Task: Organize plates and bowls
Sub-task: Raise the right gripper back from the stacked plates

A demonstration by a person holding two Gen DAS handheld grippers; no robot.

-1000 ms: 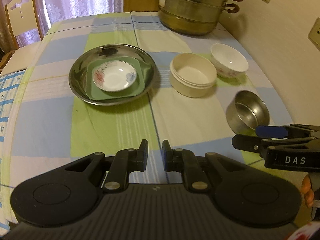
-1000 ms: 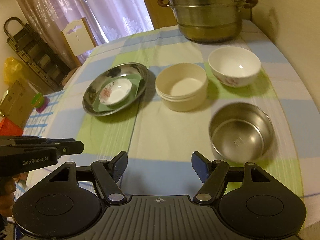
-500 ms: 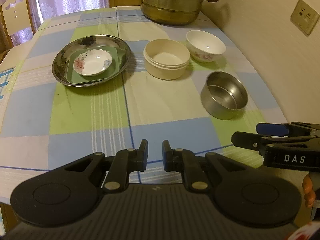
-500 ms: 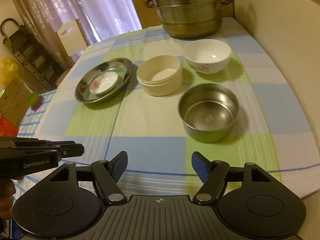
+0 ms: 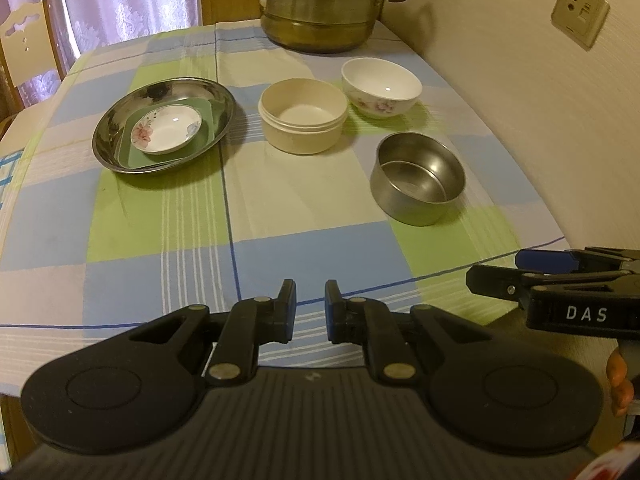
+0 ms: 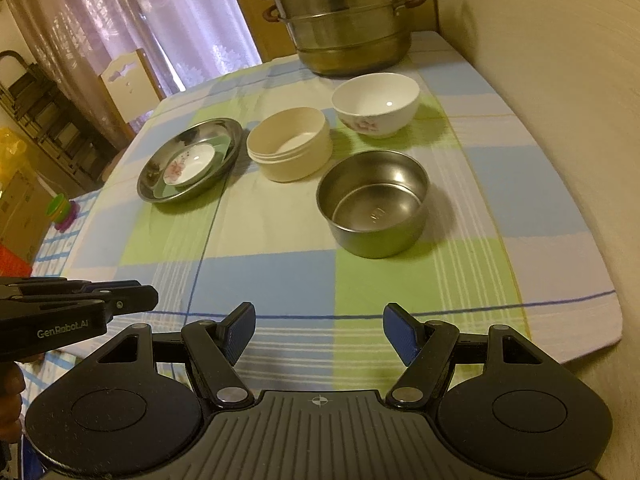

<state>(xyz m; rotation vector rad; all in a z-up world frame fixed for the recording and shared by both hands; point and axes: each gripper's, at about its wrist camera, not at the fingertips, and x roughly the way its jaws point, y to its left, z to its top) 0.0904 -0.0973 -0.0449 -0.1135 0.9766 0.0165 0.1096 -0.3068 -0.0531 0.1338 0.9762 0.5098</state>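
Steel bowl (image 6: pixel 373 205) upright — mouth upward.

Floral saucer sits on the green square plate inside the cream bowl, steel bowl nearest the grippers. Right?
One error: the floral saucer and green square plate sit inside the wide steel plate, not the cream bowl, which holds nothing, as the left wrist view shows. The steel bowl is nearest.

A table under a checked blue, green and white tablecloth (image 5: pixel 280 208) carries everything. Directly on it sit a steel plate (image 5: pixel 120 128), cream bowl (image 5: pixel 303 138), floral white bowl (image 5: pixel 382 98), steel bowl (image 5: pixel 416 204) and a tiered steamer pot (image 5: pixel 320 20).
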